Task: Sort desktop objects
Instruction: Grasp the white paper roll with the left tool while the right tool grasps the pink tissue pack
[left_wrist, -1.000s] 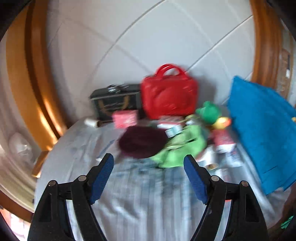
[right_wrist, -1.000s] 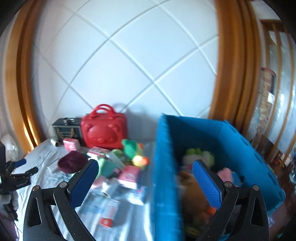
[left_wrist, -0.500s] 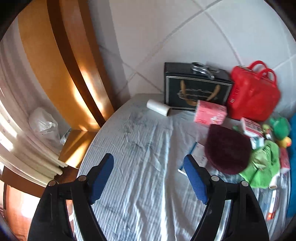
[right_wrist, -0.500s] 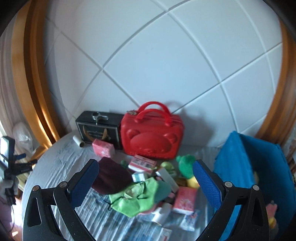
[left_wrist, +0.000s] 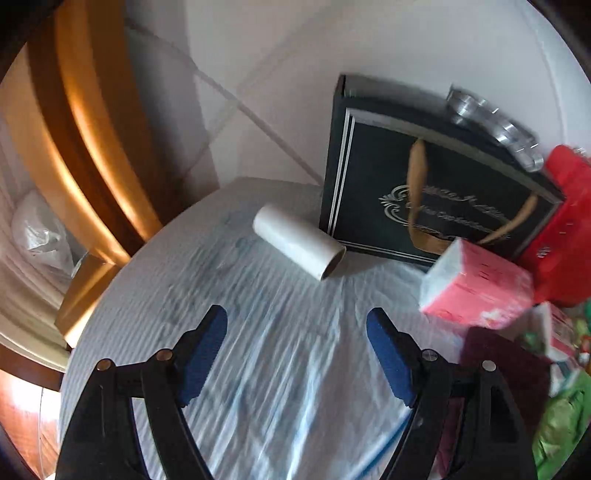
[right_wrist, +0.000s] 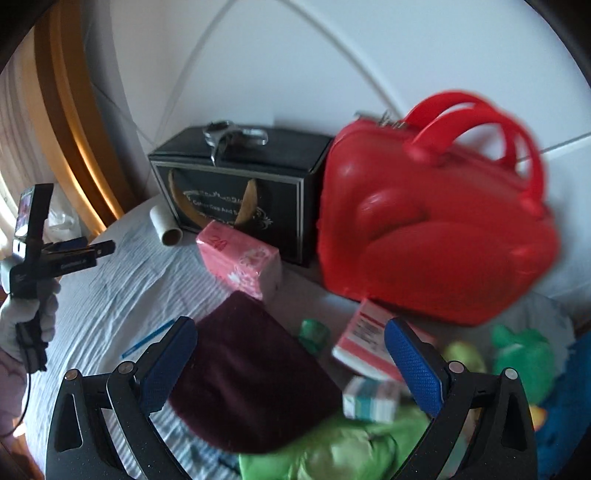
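Blue pads, left gripper (left_wrist: 296, 352): jaws stand wide with nothing between them, pointing down at bare striped cloth (left_wrist: 280, 387).
Blue pads, right gripper (right_wrist: 289, 363): jaws wide and empty as well, hovering over the clutter.
Progress: sorting looks barely begun; neither gripper holds anything, and many loose things lie scattered on the cloth.
White roll (left_wrist: 299, 240): lies on its side ahead of the left gripper, slightly left of centre, apart from both pads, just beside the black box (left_wrist: 424, 192).
Pink pack (left_wrist: 476, 286): ahead and to the right of the left gripper.
Maroon cap (right_wrist: 251, 380): directly under the right gripper, between its pads in view; contact cannot be told.
Small cartons (right_wrist: 369, 349): near the right pad.
Green cloth (right_wrist: 332, 454): below the cap, close to the right gripper.
Red case (right_wrist: 436, 229): well ahead, beside the black box.
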